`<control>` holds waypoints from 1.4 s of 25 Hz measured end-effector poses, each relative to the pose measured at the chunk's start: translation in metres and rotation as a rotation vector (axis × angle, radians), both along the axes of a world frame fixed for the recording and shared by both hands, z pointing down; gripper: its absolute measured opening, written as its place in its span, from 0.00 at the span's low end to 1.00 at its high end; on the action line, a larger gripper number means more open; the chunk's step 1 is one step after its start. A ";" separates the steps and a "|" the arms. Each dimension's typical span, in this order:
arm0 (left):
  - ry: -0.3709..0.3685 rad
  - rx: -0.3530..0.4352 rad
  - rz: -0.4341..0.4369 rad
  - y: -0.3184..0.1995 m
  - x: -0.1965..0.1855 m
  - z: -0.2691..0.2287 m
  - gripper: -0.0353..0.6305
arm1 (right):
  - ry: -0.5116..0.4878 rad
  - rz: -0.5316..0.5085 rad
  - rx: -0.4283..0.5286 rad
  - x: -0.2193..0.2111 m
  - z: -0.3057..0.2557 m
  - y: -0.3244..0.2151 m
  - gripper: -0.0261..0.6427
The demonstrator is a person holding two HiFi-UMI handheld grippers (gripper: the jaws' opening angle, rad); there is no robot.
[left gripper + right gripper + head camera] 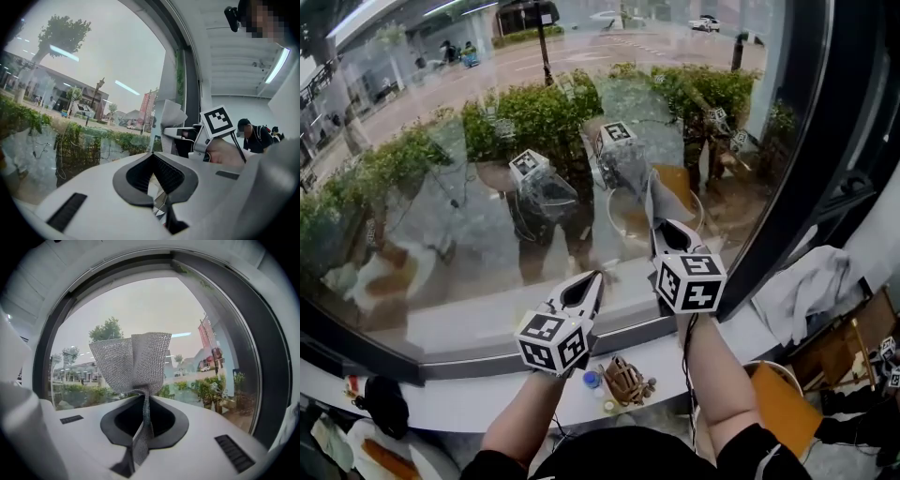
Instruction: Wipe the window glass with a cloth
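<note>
The person stands in front of the window glass (pixel 441 112) and holds both tools up toward it. The right gripper (pixel 661 232) has its jaws pressed together on a grey mesh cloth (pixel 653 199). In the right gripper view, the cloth (pixel 133 362) is pinched at a narrow waist between the jaws of the right gripper (pixel 143 398). It opens like a fan above them, toward the window glass (pixel 140 310), and a short strip hangs down behind the pinch. The cloth is very near the glass, but I cannot tell whether it touches.

The left gripper (pixel 592 281) is lower and further from the glass, above the sill (pixel 478 328) under the pane. In its own view, the left gripper (pixel 152 155) has its jaws closed together and nothing is between them. The same view shows the right gripper (pixel 180 133) beside it, with the cloth (pixel 171 117) standing upright.

Behind the glass there is a green hedge (pixel 534 112). A white towel (pixel 811 286) lies at the right end of the glass, on the room side.
</note>
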State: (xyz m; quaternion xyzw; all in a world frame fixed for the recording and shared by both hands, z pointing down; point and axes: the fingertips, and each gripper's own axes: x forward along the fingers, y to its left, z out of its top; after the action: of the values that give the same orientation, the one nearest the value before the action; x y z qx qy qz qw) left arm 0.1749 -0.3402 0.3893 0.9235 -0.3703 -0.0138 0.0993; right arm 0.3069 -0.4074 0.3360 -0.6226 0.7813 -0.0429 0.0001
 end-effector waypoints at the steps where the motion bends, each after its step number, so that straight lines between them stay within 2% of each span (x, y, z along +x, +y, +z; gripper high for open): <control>1: 0.000 0.002 0.003 0.000 0.001 -0.002 0.06 | 0.000 0.001 0.004 0.000 -0.003 0.001 0.10; 16: 0.008 0.056 0.001 0.003 -0.003 -0.029 0.06 | 0.010 0.001 0.057 -0.008 -0.040 0.000 0.10; 27: 0.011 0.057 -0.070 -0.005 -0.044 -0.029 0.06 | -0.022 -0.009 0.095 -0.029 -0.061 -0.019 0.10; 35: 0.020 0.047 -0.087 -0.008 -0.068 -0.026 0.06 | -0.012 0.007 0.111 -0.047 -0.065 -0.020 0.10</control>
State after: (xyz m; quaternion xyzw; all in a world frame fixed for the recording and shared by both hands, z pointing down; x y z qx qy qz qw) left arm 0.1068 -0.3484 0.3634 0.9084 -0.4086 -0.0361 0.0806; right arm 0.2596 -0.4274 0.2707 -0.6241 0.7804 -0.0032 0.0392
